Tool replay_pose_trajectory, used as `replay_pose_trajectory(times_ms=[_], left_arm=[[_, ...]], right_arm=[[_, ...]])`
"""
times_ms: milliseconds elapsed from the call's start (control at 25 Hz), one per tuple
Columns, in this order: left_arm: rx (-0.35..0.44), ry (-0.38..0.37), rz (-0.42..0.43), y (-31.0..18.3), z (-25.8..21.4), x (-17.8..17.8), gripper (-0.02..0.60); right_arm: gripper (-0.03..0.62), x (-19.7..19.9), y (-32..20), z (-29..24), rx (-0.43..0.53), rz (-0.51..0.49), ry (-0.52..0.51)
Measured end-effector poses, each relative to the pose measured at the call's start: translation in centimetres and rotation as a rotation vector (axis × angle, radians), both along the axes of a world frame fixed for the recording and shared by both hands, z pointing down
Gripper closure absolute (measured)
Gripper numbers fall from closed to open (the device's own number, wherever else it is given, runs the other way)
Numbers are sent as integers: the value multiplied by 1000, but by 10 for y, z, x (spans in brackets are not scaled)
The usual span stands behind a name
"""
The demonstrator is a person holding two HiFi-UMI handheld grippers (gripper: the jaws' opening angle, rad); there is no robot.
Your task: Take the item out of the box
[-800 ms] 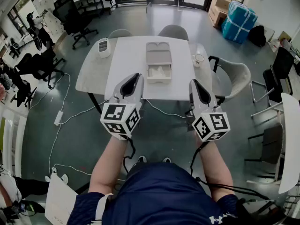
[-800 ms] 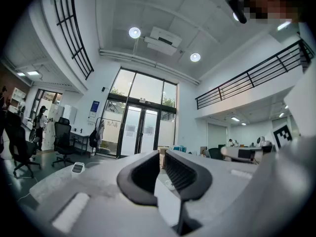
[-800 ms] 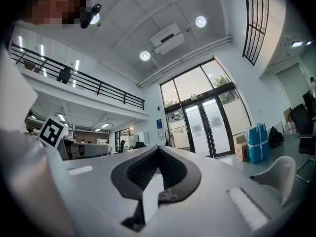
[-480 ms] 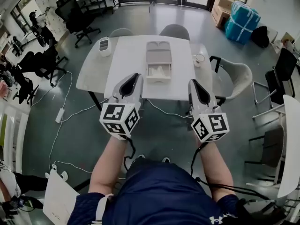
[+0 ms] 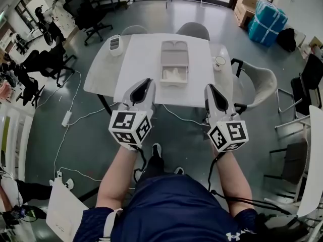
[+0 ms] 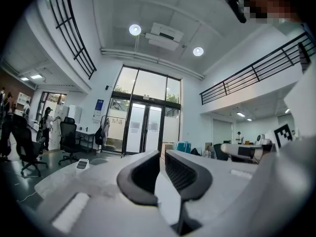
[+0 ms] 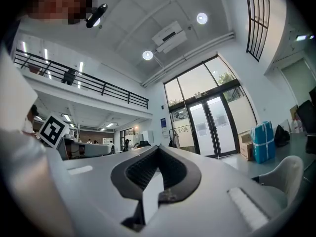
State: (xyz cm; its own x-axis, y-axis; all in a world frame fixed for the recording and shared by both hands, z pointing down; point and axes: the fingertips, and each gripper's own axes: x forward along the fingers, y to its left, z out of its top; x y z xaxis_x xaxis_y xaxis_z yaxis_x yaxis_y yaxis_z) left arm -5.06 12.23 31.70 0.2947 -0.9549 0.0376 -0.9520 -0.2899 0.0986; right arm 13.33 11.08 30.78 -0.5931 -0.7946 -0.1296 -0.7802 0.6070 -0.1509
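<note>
White table [image 5: 141,67], one open box [image 5: 174,63]

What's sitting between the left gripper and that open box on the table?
Nothing: in the head view, only bare white table lies between the left gripper and the open box.

Grey rectangular box [image 5: 174,51]: lies open and flat near the middle of the white table [image 5: 136,64], its lid half on the far side and its tray half towards the person. White item [image 5: 173,75]: rests inside the tray half; its shape is too small to tell.
</note>
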Motion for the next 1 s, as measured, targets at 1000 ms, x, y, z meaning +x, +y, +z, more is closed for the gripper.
replay_pose_trajectory(times_ms=[1000], left_arm=[[-8, 94, 174, -170, 12, -85, 545]], right_arm=[[592, -80, -128, 24, -75, 201, 87]])
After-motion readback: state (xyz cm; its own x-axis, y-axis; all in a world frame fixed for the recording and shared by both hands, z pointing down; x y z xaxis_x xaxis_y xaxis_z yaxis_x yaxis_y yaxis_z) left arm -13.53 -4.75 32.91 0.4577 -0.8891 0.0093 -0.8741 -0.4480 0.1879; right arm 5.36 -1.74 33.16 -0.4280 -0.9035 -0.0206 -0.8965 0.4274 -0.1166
